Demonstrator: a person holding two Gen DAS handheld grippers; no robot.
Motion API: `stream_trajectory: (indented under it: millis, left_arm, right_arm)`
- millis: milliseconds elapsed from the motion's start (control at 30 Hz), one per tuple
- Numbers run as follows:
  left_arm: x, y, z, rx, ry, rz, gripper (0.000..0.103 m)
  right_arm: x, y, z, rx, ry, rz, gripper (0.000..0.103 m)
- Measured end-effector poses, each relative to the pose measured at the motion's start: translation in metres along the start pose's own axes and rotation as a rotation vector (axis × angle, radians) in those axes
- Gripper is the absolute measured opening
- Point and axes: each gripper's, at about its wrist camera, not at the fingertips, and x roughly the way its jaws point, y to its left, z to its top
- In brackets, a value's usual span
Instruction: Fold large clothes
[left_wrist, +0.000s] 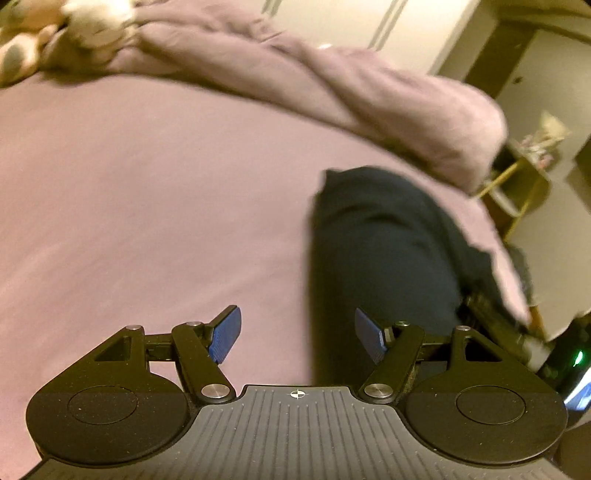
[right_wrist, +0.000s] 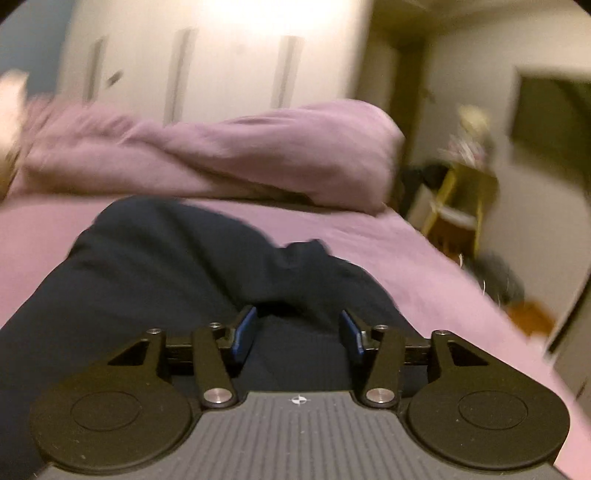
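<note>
A dark navy garment (left_wrist: 384, 251) lies on the pink bed sheet (left_wrist: 147, 206), stretched away from me on the right of the left wrist view. My left gripper (left_wrist: 297, 321) hovers open over the garment's left edge; its left finger is above bare sheet and its right finger above the cloth, with nothing gripped. In the right wrist view the same garment (right_wrist: 155, 266) fills the foreground, with a small raised fold (right_wrist: 303, 254) just ahead. My right gripper (right_wrist: 298, 317) is low over the cloth, jaws apart. Cloth lies between the blue pads (right_wrist: 245, 332), which do not press on it.
A bunched pink duvet (right_wrist: 221, 158) lies across the far side of the bed. Stuffed toys (left_wrist: 48, 33) sit at the far left corner. White wardrobe doors (right_wrist: 229, 59) stand behind. Beyond the bed's right edge are a yellow-framed side table (right_wrist: 461, 199) and clutter.
</note>
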Motion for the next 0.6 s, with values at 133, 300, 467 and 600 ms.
stream_trajectory:
  millis: [133, 300, 467, 600]
  left_arm:
    - [0.025, -0.047, 0.020, 0.000, -0.086, -0.073, 0.078]
    - [0.074, -0.083, 0.005, 0.155, -0.120, 0.026, 0.083]
    - [0.095, -0.068, -0.004, 0.119, -0.118, 0.079, 0.094]
    - [0.082, -0.055, 0.000, 0.089, -0.089, 0.048, 0.094]
  right_arm:
    - [0.017, -0.027, -0.003, 0.125, 0.044, 0.030, 0.051]
    - [0.019, -0.024, -0.016, 0.121, 0.005, 0.033, 0.052]
    - [0.030, -0.025, -0.018, 0.142, 0.017, 0.067, 0.057]
    - [0.012, -0.017, -0.011, 0.111, -0.007, 0.066, 0.060]
